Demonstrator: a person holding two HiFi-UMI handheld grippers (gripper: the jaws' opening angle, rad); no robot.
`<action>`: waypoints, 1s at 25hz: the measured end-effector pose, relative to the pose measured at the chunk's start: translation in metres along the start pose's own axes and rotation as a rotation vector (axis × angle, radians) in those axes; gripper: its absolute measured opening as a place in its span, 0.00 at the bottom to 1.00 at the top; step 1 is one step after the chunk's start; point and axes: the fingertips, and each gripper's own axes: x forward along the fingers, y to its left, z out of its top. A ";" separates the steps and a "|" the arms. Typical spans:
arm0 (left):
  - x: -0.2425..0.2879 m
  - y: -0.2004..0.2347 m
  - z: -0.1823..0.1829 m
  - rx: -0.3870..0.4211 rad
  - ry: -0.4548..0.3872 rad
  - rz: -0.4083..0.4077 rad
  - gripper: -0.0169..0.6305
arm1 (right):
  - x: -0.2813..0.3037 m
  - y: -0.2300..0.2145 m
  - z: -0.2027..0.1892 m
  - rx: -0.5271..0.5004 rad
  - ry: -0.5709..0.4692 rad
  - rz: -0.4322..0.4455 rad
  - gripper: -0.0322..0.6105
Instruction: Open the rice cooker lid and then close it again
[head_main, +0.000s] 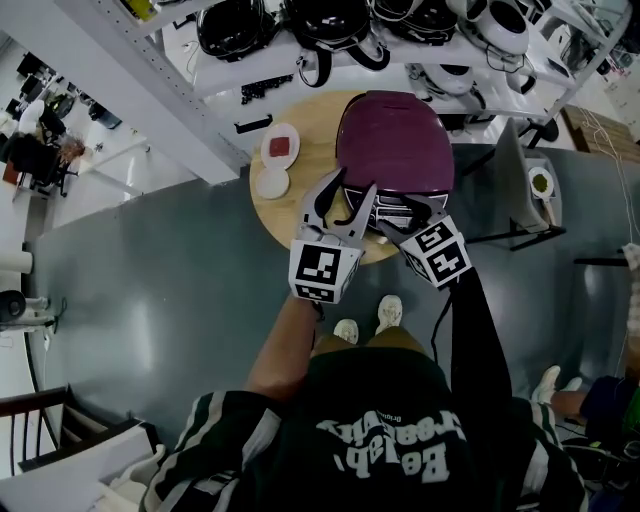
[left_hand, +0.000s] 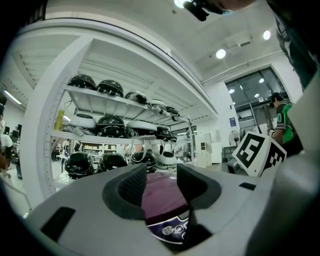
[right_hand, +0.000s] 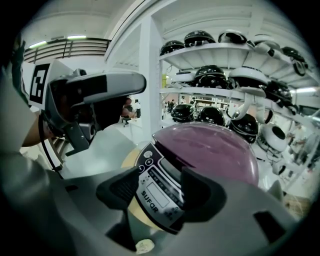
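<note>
The purple rice cooker (head_main: 393, 140) stands on a round wooden table (head_main: 275, 215) with its domed lid down. Both grippers hover at its near side, close together. My left gripper (head_main: 348, 200) is open and held level; in the left gripper view (left_hand: 161, 182) the purple lid (left_hand: 161, 197) shows beyond the gap, untouched. My right gripper (head_main: 396, 215) tilts down toward the cooker's front. In the right gripper view (right_hand: 159, 190) its jaws stand apart around the sight of the control panel (right_hand: 156, 192), with the lid (right_hand: 210, 150) behind. Nothing is gripped.
A small white dish with red contents (head_main: 280, 146) and a white disc (head_main: 271, 183) lie on the table's left part. White shelves with dark helmets (head_main: 330, 25) stand right behind the cooker. A grey stand (head_main: 520, 190) is at the right.
</note>
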 end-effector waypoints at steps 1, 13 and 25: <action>0.000 0.000 0.000 0.002 0.002 0.001 0.32 | -0.001 0.000 0.000 -0.001 -0.001 -0.002 0.48; 0.000 -0.003 -0.002 0.012 0.014 -0.001 0.32 | -0.001 0.000 -0.002 -0.008 0.024 0.010 0.46; 0.010 0.002 -0.007 0.010 0.025 0.002 0.32 | 0.000 -0.003 -0.002 -0.005 0.005 0.016 0.43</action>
